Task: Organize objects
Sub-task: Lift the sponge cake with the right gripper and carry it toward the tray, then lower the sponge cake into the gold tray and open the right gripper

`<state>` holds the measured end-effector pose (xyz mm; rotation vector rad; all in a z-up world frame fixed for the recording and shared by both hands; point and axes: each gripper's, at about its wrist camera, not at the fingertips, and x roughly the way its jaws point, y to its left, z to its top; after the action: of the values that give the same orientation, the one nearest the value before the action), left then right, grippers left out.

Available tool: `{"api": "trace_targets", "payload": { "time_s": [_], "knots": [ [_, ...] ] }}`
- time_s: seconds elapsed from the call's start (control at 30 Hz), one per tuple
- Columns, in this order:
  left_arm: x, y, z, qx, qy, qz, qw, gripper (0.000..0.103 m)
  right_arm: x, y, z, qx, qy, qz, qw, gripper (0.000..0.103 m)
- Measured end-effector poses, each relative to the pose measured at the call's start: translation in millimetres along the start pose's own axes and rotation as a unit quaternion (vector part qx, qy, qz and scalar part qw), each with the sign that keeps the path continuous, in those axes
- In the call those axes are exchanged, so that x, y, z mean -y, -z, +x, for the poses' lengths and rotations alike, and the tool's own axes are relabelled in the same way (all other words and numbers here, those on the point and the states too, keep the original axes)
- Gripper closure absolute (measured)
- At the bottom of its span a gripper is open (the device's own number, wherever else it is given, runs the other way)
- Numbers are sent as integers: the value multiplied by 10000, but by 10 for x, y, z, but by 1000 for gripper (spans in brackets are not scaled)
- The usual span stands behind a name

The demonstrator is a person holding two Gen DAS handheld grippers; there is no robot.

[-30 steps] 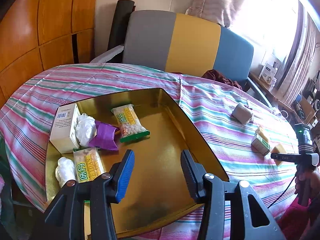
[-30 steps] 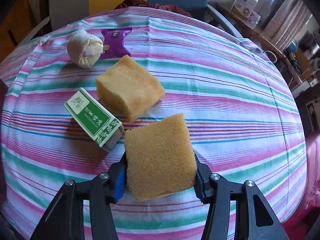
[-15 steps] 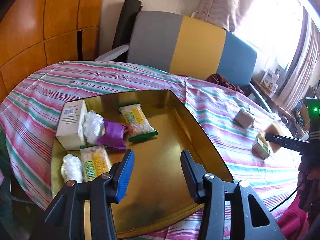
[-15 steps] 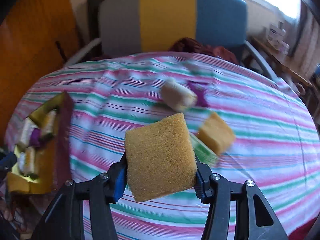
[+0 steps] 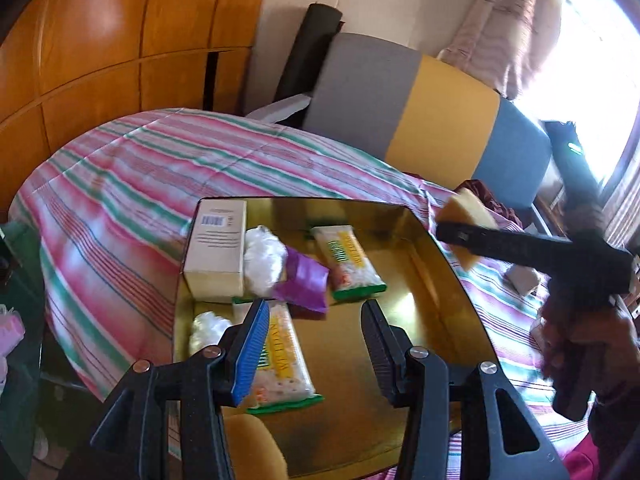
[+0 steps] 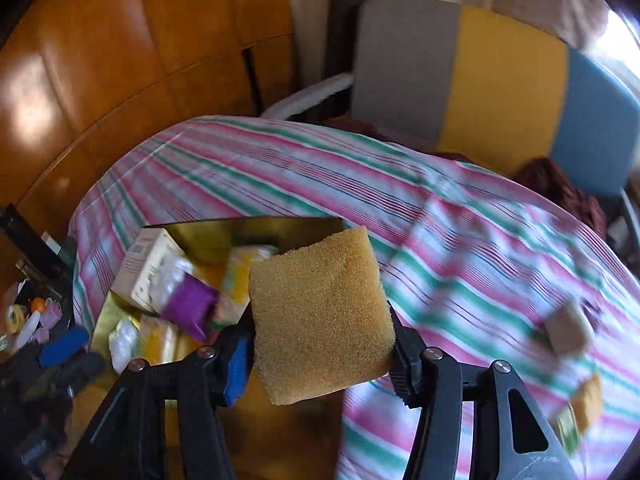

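A yellow sponge [image 6: 316,304] sits between the fingers of my right gripper [image 6: 320,344]. Its jaws are opening, but the pads still press on the sponge's sides. The sponge hangs over the right rim of the gold tray [image 6: 256,228]; the left wrist view shows this sponge [image 5: 470,206] above the tray's far right corner. My left gripper [image 5: 312,332] stands open over the tray [image 5: 424,292] with nothing between its fingers. Inside the tray lie a white box [image 5: 218,248], two white wads, a purple packet [image 5: 302,280], two snack packs [image 5: 346,260] and another sponge [image 5: 252,440].
On the striped tablecloth [image 6: 460,264] at the right lie a beige roll [image 6: 568,328] and, blurred, one more sponge beside a green box [image 6: 584,404]. A grey, yellow and blue chair [image 5: 420,112] stands behind the table. A hand [image 5: 580,340] holds the right gripper's handle.
The right gripper has carried the sponge from the right side of the table leftwards and up, to the tray's edge. The left gripper has shifted a little over the tray, still open.
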<state>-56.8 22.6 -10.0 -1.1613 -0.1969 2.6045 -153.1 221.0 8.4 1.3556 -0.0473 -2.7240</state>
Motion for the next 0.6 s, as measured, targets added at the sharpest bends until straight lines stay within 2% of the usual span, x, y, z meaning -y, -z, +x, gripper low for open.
{"api": "trace_targets", "payload": {
  "time_s": [0.1,0.17,0.23,0.37,0.6],
  "knots": [
    [-74,7,36,-57,-25,-81,9999,55,-82,-130,279,-135,39,-63,9999,43],
    [-109,16,60,-103,-36,-113,9999,55,-129,-192,482,-270,151,-155,9994,34],
    [-132,21,83,-145,-43,-147,9998,55,-153,-220,607,-346,245,-257,9988,16],
    [-134,40,119,-201,-50,-169,9996,55,-80,-216,636,-335,199,-120,9992,14],
    [-28,46,105,-187,-58,-14,9998,55,83,-50,365,-157,44,93,9998,13]
  ]
}}
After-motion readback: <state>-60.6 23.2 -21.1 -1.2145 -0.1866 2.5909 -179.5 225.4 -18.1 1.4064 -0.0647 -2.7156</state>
